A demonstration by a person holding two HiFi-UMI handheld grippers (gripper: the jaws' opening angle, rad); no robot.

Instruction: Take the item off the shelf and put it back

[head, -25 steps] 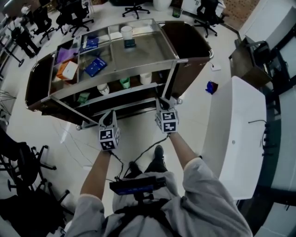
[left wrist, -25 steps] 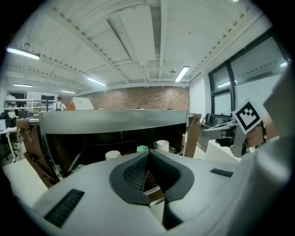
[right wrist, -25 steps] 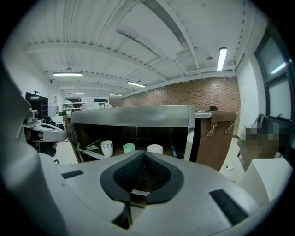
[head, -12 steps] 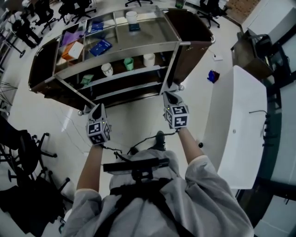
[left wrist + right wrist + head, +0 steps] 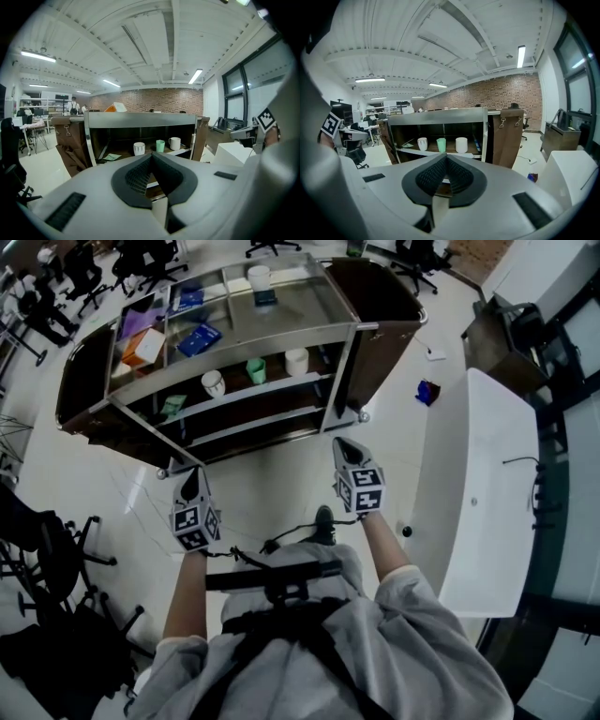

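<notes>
Holding both tools out ahead of you over the pale floor, you have each one clenched on nothing. Your left gripper (image 5: 151,157) has its dark ribbed pads pressed together at the tip, with no object in the notch behind them. Your right gripper (image 5: 444,158) reads the same: pads closed tip to tip, empty. The two sit side by side, well apart from each other, both aimed at the metal trolley (image 5: 346,371), and neither touches it.

Ahead of both grippers, the middle shelf (image 5: 234,397) carries a row of things. A green packet (image 5: 172,406) lies flat, ahead of the left gripper and slightly to its left. Next come a white mug (image 5: 214,382), a green cup (image 5: 256,370) and a plain white cup (image 5: 297,361). All three are upright, each apart from its neighbour, and they fall between the lines of your two grippers. Every one of them rests on that shelf. Which of them is the item you cannot tell.

Farther on and higher, the top tray (image 5: 309,320) holds an orange box (image 5: 142,345) and a blue box (image 5: 199,337). At its far edge stands a paper cup (image 5: 258,277). Brown bags (image 5: 384,320) hang at the trolley's ends.

Off to the right of your right gripper stands a white table (image 5: 478,502). A small blue object (image 5: 427,392) lies on the floor beyond that gripper, between table and trolley.
</notes>
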